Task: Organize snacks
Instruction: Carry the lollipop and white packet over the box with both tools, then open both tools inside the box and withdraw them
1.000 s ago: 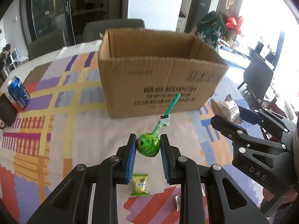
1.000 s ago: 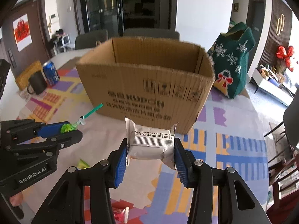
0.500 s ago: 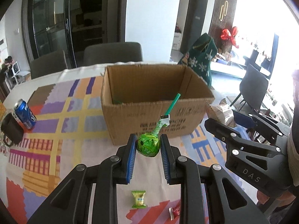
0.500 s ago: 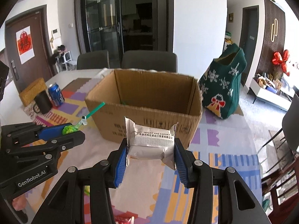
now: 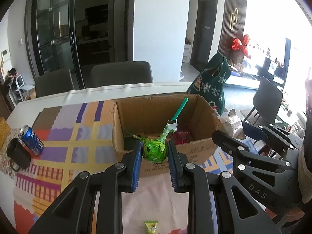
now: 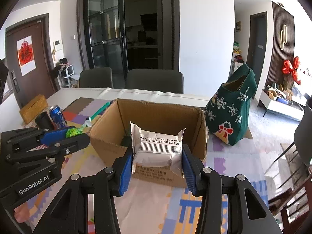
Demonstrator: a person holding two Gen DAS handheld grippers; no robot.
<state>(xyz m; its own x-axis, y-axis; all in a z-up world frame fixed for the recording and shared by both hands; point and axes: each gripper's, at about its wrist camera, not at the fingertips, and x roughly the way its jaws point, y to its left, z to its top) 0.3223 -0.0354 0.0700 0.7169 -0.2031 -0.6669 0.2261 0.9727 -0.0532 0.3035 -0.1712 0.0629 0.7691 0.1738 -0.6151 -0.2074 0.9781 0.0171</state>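
From my left-hand cam, my left gripper (image 5: pixel 154 154) has its blue ribbed pads pinched narrow on a lollipop (image 5: pixel 155 151), round head in crinkly green wrapper, teal stick angling up and right. It sits in front of the near wall of an open cardboard box (image 5: pixel 128 120), plain brown corrugated with rough torn top edges and something red and something green lying inside. Off to the left there's a blue soda can (image 5: pixel 31 139) next to a black mug (image 5: pixel 18 154), and a small green candy (image 5: pixel 151 227) lies on the tablecloth (image 5: pixel 58 140), a flat patchwork of purple, yellow and orange blocks. My right gripper (image 5: pixel 232 134) pokes in from the right. Switching to the right-hand cam, the jaws there (image 6: pixel 157 156) are clamped mid-width on a silvery foil snack packet (image 6: pixel 157 146), pillow-shaped with crimped ends and a barcode strip, held up at the box's front edge. A knitted green Christmas stocking (image 6: pixel 231 117) stands beside the box, grey chairs (image 6: pixel 154 81) behind the table, dark glass doors further back.
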